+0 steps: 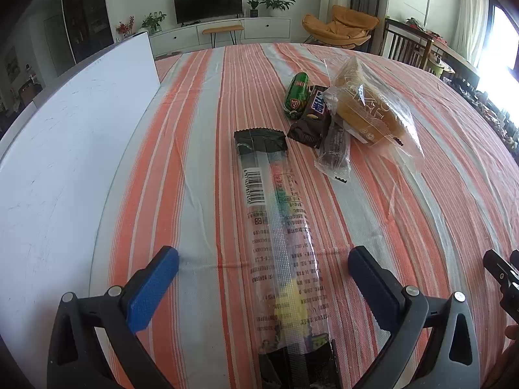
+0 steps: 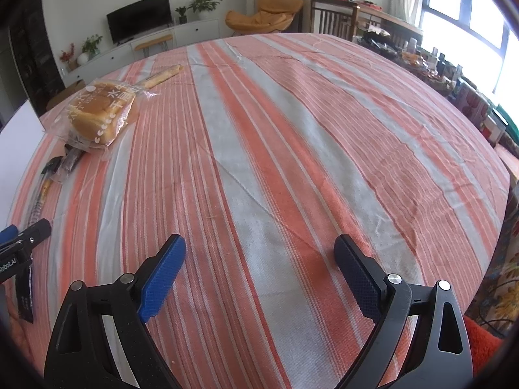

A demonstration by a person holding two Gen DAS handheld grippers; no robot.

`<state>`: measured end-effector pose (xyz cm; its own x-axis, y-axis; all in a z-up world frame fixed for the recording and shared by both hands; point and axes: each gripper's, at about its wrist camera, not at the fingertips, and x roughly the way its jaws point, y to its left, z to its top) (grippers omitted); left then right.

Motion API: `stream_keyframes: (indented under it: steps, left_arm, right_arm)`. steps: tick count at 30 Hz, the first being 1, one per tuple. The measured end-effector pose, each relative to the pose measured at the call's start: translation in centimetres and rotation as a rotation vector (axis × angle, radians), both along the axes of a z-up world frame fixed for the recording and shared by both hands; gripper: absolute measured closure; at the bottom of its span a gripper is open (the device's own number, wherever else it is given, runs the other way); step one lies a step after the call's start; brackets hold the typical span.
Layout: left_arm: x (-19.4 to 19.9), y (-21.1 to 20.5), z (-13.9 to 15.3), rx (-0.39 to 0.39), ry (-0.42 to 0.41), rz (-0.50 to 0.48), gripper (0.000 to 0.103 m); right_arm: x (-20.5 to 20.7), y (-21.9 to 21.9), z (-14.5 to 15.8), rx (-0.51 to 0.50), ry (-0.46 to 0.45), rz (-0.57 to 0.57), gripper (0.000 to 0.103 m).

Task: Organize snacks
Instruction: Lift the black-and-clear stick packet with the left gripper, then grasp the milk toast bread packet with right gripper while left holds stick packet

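L wrist: left gripper (image 1: 263,257) jaws spread wide, nothing gripped. Long clear snack pack (image 1: 279,236) laid flat on striped surface (image 1: 405,227) between pads, untouched. Green roll (image 1: 296,94), brown choc bar (image 1: 313,115), bagged bread (image 1: 366,103) clustered beyond, white board (image 1: 71,136) alongside.

R wrist: right gripper (image 2: 259,253) jaws released, only bare cloth between. Bread seen far left.

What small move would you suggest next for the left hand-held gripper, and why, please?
Probably lift it back, clear of the long clear snack packet. The left hand-held gripper is wide open, its pads apart from the packet lying flat on the striped tablecloth, so the packet looks released; other snacks sit piled beyond it.
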<state>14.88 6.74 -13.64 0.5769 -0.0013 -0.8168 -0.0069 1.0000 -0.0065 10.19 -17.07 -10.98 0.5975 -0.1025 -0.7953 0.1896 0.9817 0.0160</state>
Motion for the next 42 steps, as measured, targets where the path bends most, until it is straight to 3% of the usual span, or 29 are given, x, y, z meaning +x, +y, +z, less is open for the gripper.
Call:
stream_keyframes:
  steps: [4,9,16,19,23,27,30,31,35,38,42]
  left_arm:
    - [0.0,0.0,0.0,0.0,0.0,0.0,0.0]
    - [-0.1,0.0,0.0,0.001,0.0,0.001,0.0]
    - [-0.2,0.1,0.0,-0.001,0.0,0.001,0.0]
    - [-0.4,0.1,0.1,-0.002,-0.001,0.001,0.0]
    - [-0.4,0.1,0.2,-0.002,-0.001,0.002,0.0]
    - [-0.4,0.1,0.2,-0.002,-0.001,0.002,0.0]
    - [-0.4,0.1,0.2,-0.002,-0.001,0.002,0.0]
    - [-0.5,0.0,0.2,-0.002,-0.001,0.002,0.0]
    - [-0.4,0.0,0.2,-0.002,-0.001,0.002,0.0]
    - [-0.4,0.0,0.1,-0.002,-0.001,0.002,0.0]
    - [-0.4,0.1,0.1,-0.001,-0.001,0.003,0.0]
  right_arm:
    - [-0.1,-0.3,0.1,0.037,-0.01,0.02,0.007]
    - [0.7,-2.1,1.1,0.395,-0.04,0.132,0.007]
    - [10.1,3.5,4.3,0.548,0.061,0.289,0.007]
    - [14.3,7.0,4.3,0.573,0.133,0.291,0.008]
    - [18.3,10.6,3.3,0.483,0.217,0.254,0.007]
    - [20.4,11.7,0.2,0.376,0.328,0.199,0.007]
    - [19.6,10.8,0.3,0.384,0.257,0.225,0.017]
    - [19.2,10.5,0.5,0.391,0.239,0.248,0.027]
    - [17.0,7.2,2.6,0.371,0.164,0.266,0.03]
    - [14.7,4.6,4.7,0.25,0.105,0.287,0.03]
    - [10.0,3.0,5.5,0.051,0.13,0.346,0.029]
